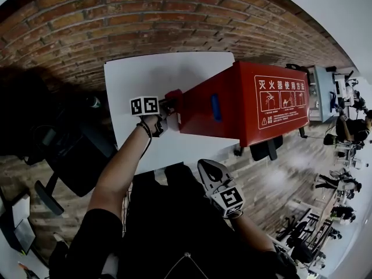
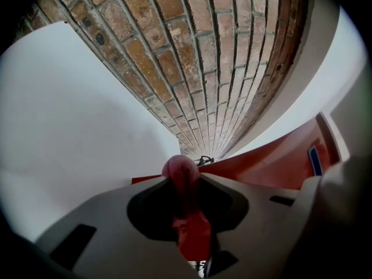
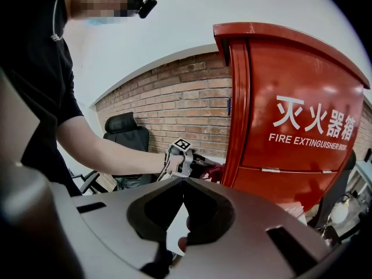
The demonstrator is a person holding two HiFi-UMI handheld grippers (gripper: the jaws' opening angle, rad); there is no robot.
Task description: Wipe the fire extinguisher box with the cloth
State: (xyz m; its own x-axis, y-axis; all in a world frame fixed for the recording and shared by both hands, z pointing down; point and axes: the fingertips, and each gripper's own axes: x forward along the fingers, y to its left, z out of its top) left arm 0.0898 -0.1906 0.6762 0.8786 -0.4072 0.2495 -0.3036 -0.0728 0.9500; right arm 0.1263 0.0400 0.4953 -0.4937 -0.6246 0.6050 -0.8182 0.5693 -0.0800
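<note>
The red fire extinguisher box lies on the white table, its lettered face toward the right. My left gripper is shut on a red cloth and presses it against the box's left end. In the left gripper view the cloth bulges out between the jaws, and the red box stands just beyond it. My right gripper hangs low by the table's near edge, away from the box, shut and empty. The right gripper view shows the box, the left gripper and the cloth.
A brick wall runs behind the table. A black office chair stands to the left on the wooden floor. Desks, chairs and people fill the room at the far right. The person's forearm reaches over the table's near edge.
</note>
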